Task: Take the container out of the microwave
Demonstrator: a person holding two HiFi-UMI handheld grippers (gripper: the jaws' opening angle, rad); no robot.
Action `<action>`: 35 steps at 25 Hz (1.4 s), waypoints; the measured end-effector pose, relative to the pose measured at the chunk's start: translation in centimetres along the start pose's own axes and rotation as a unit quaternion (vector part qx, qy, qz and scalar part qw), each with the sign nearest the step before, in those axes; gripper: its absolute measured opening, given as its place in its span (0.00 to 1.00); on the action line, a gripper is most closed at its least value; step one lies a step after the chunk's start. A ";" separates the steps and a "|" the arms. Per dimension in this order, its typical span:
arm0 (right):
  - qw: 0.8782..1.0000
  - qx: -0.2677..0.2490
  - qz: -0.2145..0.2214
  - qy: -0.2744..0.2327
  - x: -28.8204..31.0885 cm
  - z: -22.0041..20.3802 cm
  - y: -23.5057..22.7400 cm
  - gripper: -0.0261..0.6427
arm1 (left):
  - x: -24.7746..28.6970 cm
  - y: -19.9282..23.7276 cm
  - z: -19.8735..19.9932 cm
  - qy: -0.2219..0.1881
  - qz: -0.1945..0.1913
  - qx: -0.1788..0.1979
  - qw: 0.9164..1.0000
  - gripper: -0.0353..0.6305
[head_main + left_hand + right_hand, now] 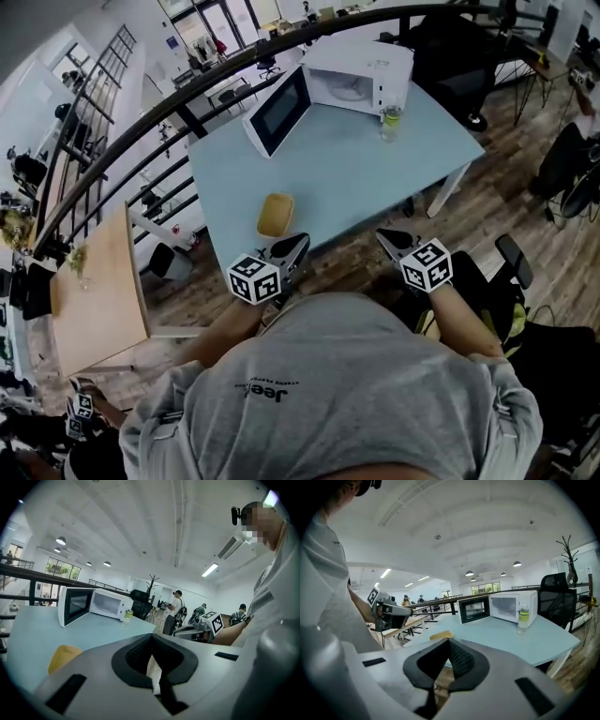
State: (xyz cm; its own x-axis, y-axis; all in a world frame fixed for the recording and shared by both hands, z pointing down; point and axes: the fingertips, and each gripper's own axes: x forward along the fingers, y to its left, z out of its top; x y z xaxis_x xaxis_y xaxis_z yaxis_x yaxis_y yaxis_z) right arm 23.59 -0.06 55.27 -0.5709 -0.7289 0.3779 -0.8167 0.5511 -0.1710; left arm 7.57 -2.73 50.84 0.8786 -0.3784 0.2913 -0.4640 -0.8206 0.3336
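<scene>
Head view: one pale blue desk [375, 178] stands on a wooden floor [525, 178] beside a black railing [187, 98]. It carries one open-doored microwave [356, 75], one bottle [391, 120] and one yellow container [275, 215], which lies near the desk's front edge.

Left gripper view: the left gripper [151, 637] is closed and empty.

Right gripper view: the right gripper [449, 641] is likewise closed, with nothing held.

Bright, even light falls from ceiling lamps [61, 540] at ten o'clock and a strip light [210, 569] at two o'clock. My views bow hard at the rims, corners black; shadows are faint.
</scene>
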 end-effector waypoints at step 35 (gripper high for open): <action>0.998 0.052 -0.043 -0.016 6.6 3.1 12.0 0.06 | -16.4 8.6 -0.9 -0.066 -0.017 0.042 0.997 0.07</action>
State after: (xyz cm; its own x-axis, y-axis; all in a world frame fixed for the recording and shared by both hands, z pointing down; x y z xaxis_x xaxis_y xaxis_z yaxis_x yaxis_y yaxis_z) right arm 9.72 0.48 52.89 -0.4991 -0.7854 0.3661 -0.8663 0.4418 -0.2331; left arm -10.93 -3.25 49.73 0.9038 -0.3976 0.1582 -0.4268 -0.8649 0.2644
